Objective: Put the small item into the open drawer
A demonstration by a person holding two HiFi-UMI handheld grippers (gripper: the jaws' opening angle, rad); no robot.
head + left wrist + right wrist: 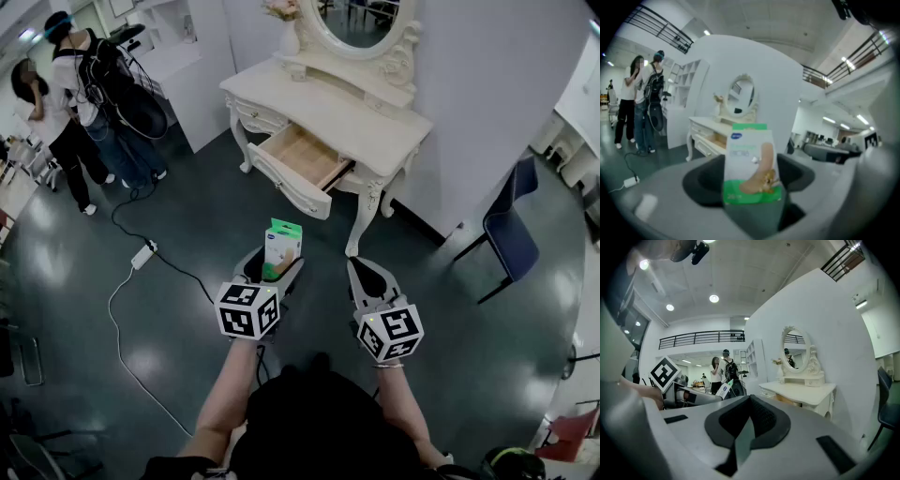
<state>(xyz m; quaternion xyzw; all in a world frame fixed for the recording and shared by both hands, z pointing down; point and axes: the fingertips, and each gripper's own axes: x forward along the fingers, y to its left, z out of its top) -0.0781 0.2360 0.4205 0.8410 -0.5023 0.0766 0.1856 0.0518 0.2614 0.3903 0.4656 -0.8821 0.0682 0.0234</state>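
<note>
The small item is a white-and-green box (pixel 281 246) standing upright between the jaws of my left gripper (pixel 275 268), which is shut on it. In the left gripper view the box (pixel 750 161) fills the middle, held by its lower part. Beside it my right gripper (pixel 366 273) has its jaws together with nothing in them, as the right gripper view (pixel 746 420) also shows. The open wooden drawer (pixel 302 157) sticks out of the white dressing table (pixel 375 127) ahead, some way beyond both grippers. The same drawer (pixel 712 138) appears behind the box.
Two people (pixel 70 103) stand at the far left by a white shelf unit (pixel 187 56). A white power strip (pixel 142 255) and its cable lie on the dark floor to the left. A blue chair (pixel 511 234) stands at the right beside the wall.
</note>
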